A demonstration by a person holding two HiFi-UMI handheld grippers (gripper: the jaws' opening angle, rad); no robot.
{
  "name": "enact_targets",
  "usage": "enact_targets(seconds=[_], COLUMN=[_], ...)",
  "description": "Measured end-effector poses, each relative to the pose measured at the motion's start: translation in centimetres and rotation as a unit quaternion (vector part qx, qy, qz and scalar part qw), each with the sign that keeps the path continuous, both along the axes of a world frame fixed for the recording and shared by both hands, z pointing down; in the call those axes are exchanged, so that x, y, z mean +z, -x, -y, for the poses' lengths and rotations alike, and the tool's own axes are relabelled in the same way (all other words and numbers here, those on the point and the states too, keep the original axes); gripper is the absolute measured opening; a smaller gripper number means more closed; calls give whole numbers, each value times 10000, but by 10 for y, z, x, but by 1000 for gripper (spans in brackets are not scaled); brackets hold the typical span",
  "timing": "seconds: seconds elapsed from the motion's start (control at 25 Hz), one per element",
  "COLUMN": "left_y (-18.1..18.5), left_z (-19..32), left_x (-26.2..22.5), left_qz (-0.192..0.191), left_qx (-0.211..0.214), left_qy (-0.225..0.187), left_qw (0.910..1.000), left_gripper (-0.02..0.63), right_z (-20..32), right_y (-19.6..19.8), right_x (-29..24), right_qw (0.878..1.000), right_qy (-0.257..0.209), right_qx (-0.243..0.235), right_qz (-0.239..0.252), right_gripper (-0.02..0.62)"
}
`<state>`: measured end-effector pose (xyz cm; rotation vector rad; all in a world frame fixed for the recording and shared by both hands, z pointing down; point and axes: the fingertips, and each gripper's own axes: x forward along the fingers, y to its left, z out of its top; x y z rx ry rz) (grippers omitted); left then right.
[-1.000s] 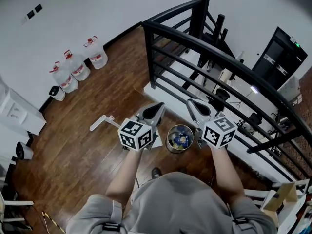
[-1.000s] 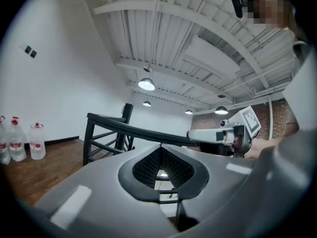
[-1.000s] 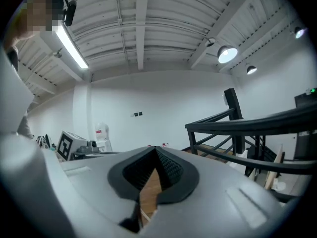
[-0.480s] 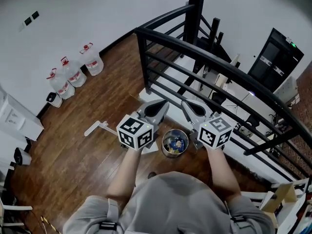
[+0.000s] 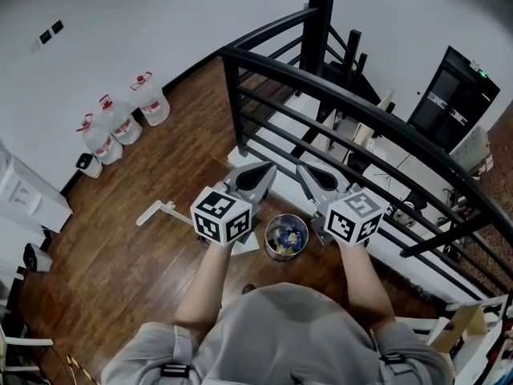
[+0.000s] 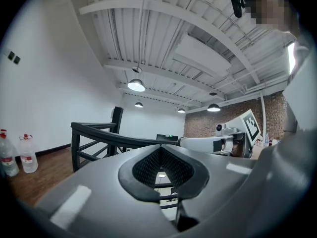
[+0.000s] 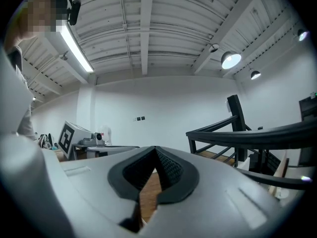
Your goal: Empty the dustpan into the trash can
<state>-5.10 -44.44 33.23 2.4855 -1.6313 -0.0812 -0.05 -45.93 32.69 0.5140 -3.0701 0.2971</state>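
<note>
A small round metal trash can (image 5: 286, 237) stands on the wood floor between my two hands, with blue and yellow litter in it. A white dustpan lies on the floor to its left. Its long handle (image 5: 155, 212) points left, and a corner of its pan (image 5: 252, 245) shows under my left gripper. My left gripper (image 5: 267, 169) (image 6: 159, 148) is held level above the floor, shut and empty. My right gripper (image 5: 301, 169) (image 7: 155, 148) hangs beside it, also shut with nothing in it. Neither touches the dustpan or the can.
A black metal railing (image 5: 321, 83) runs across just ahead of the grippers, with a drop to a lower level behind it. Three water bottles (image 5: 120, 119) stand by the white wall at the left. A white cabinet (image 5: 24, 189) sits at the far left.
Both grippers have risen a little, the left more than the right. Their jaws stay shut and empty. The trash can and dustpan lie where they were.
</note>
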Motion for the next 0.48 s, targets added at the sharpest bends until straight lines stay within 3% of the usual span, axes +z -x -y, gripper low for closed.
enact_targets(seconds=[0.48], left_y=[-2], left_z=[2], left_x=[11], left_qz=[39], left_qx=[-18], left_qy=[198], left_qw=[9998], left_gripper=[6], right_z=[2], right_y=[-1], right_x=[1], right_qw=[10000], right_qy=[32], right_qx=[-28], right_qz=[38], right_gripper=[-2])
